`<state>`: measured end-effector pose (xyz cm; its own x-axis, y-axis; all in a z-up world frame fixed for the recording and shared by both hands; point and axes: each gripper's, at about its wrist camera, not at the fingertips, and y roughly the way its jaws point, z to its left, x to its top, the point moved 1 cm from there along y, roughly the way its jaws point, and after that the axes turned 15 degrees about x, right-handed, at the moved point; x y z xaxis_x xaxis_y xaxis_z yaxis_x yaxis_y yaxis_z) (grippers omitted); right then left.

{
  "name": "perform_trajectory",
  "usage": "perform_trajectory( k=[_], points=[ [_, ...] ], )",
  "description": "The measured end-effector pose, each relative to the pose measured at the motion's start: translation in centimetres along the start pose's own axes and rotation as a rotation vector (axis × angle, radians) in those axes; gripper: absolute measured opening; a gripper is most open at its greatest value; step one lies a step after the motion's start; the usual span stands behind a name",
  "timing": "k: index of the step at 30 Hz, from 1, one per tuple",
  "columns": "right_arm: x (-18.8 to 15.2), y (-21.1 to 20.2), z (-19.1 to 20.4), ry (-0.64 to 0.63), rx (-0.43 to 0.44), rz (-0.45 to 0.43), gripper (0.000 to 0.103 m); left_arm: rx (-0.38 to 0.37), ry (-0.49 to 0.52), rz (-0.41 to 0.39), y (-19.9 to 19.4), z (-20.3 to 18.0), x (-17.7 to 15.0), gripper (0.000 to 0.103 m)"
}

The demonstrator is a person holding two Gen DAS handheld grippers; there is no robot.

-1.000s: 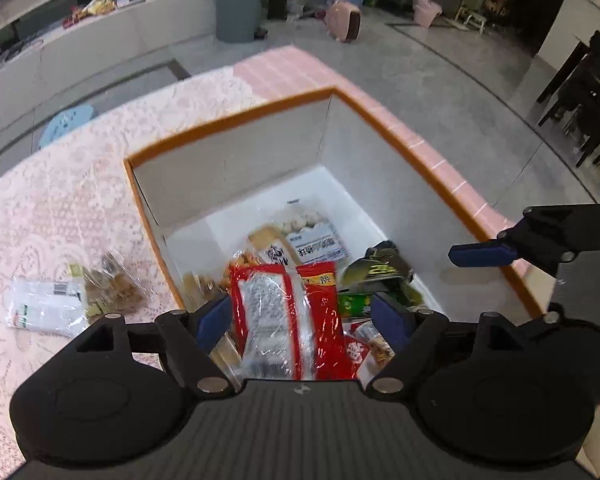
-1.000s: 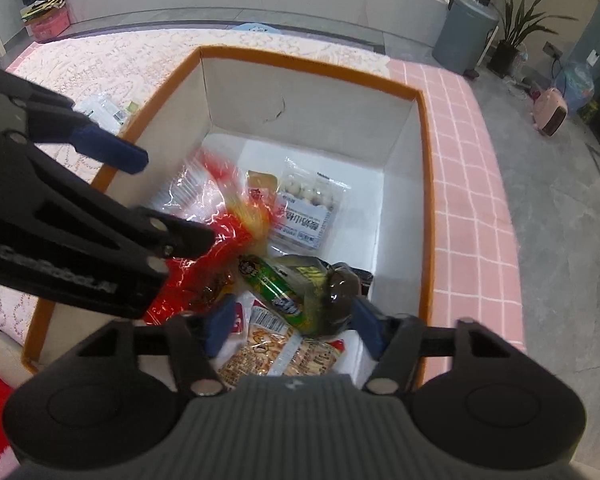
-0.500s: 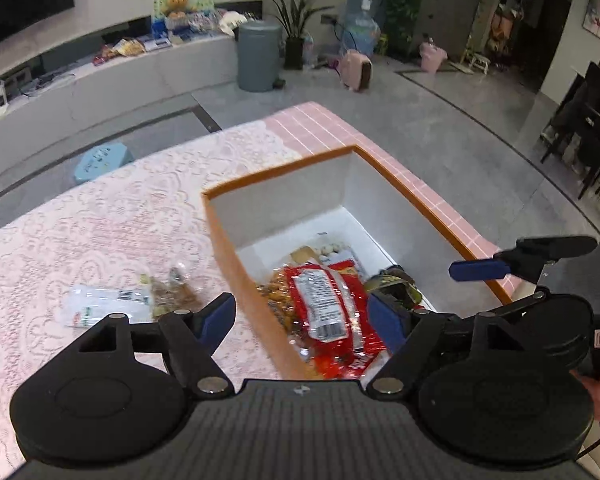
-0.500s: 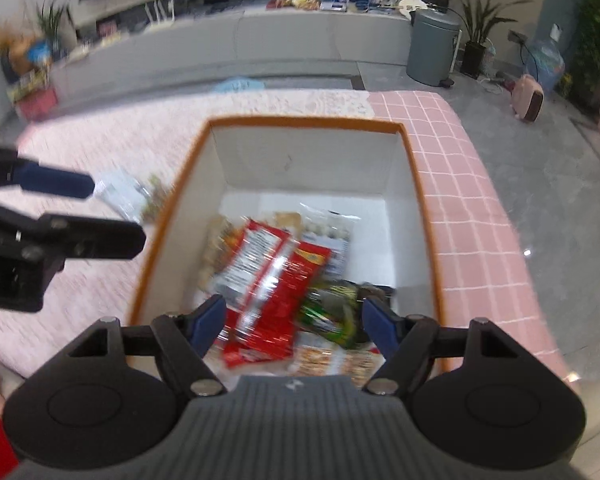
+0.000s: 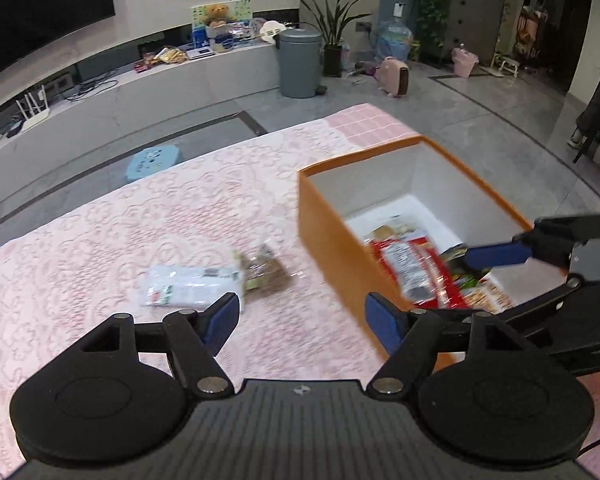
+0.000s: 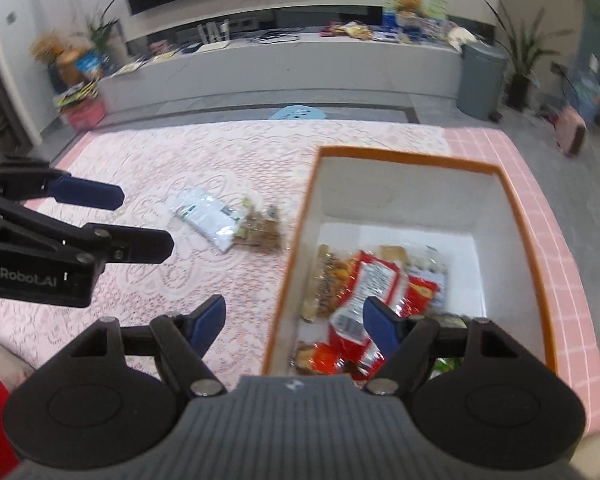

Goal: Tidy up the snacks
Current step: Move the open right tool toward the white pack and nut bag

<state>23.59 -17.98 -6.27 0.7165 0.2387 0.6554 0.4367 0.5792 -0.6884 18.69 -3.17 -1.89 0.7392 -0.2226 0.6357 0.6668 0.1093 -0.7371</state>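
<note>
Both grippers' fingers spread, nothing between them; left gripper (image 5: 302,316) over the cloth, right gripper (image 6: 294,318) at the box's near-left corner.
Box (image 6: 300,216) orange outside, white inside, holds a red pack (image 6: 366,292) atop other snacks; white pack (image 5: 184,290) and clear bag (image 5: 266,274) lie touching on the lace cloth (image 5: 140,216), just left of the box; bin (image 5: 300,62) on the floor far behind.
</note>
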Motion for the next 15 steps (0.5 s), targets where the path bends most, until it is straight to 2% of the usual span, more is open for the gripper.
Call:
perform_trajectory(
  k=[8,15],
  points=[
    [1.7,3.0,2.0,-0.141,-0.026,0.033,0.073,0.018,-0.005,0.023,1.0,3.6,-1.4,0.084],
    [3.7,5.8,2.8,-0.233,-0.044,0.09,0.073,-0.016,-0.013,0.022,2.5,6.2,-2.1,0.084]
  ],
)
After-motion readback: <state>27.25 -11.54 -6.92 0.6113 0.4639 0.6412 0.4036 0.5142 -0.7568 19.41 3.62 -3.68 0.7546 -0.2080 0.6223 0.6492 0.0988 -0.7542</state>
